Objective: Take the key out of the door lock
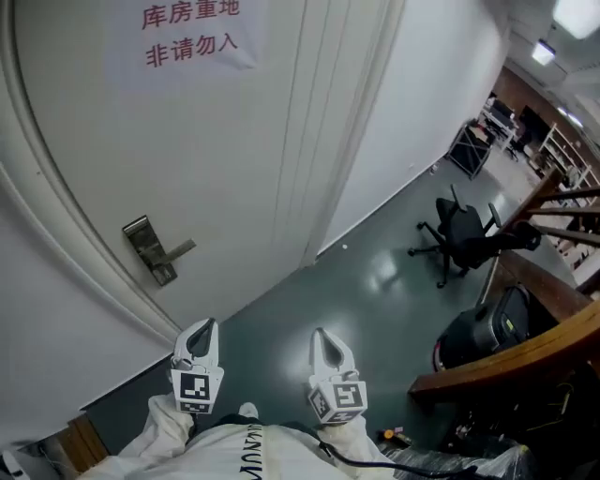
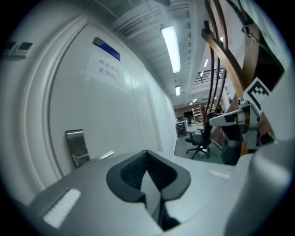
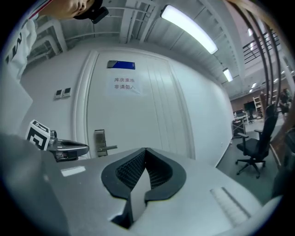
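Observation:
A white door (image 1: 216, 159) carries a metal lock plate (image 1: 148, 249) with a lever handle (image 1: 180, 249) at its left side. The plate is too small here for me to make out a key. My left gripper (image 1: 202, 328) and right gripper (image 1: 322, 333) hang side by side close to my body, well short of the door, both shut with nothing between their jaws. The left gripper view shows the lock plate (image 2: 77, 146) to the left, beyond the closed tips. In the right gripper view the lock plate (image 3: 99, 143) stands left of centre, behind the left gripper (image 3: 85, 149).
A paper sign (image 1: 190, 28) with red characters hangs high on the door. On the dark floor to the right stand a black office chair (image 1: 459, 234) and a black case (image 1: 487, 328). A wooden rail (image 1: 525, 352) runs along the right edge.

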Demonstrator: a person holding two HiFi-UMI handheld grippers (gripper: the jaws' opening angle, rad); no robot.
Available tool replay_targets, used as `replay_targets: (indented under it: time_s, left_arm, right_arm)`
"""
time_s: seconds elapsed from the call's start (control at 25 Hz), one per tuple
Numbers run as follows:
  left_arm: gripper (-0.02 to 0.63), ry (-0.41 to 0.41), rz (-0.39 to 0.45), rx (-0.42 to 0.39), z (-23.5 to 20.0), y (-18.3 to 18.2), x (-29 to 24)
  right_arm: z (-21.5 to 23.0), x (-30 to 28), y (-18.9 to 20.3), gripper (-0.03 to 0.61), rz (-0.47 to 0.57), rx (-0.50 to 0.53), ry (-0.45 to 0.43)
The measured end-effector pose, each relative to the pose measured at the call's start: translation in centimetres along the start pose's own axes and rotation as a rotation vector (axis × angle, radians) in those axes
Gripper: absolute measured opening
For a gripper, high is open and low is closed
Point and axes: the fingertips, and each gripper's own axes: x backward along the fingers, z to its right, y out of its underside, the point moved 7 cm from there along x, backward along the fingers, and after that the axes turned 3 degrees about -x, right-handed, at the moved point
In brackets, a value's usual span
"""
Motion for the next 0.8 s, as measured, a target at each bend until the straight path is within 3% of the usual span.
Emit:
replay_targets:
  time_s: [0.2,0.4,0.8]
  left_arm:
    - [0.0,-0.205,-0.052,0.037,-5.7,2.3,3.4]
    - [0.0,-0.372,-0.101,0.075,-8.7,3.7,6.3]
    - [0.0,-0.632,-0.179,0.132,-8.3,3.4,9.1]
  right_arm:
    - [-4.8,-6.1,0.3,0.002,-0.041,0.024,-0.188]
    - [-8.6,-10.3,0.5,0.002,-0.086,0.05,-0.359]
    - [-11.7,-15.2,0.5,0.002,-0.155,0.097,-0.65]
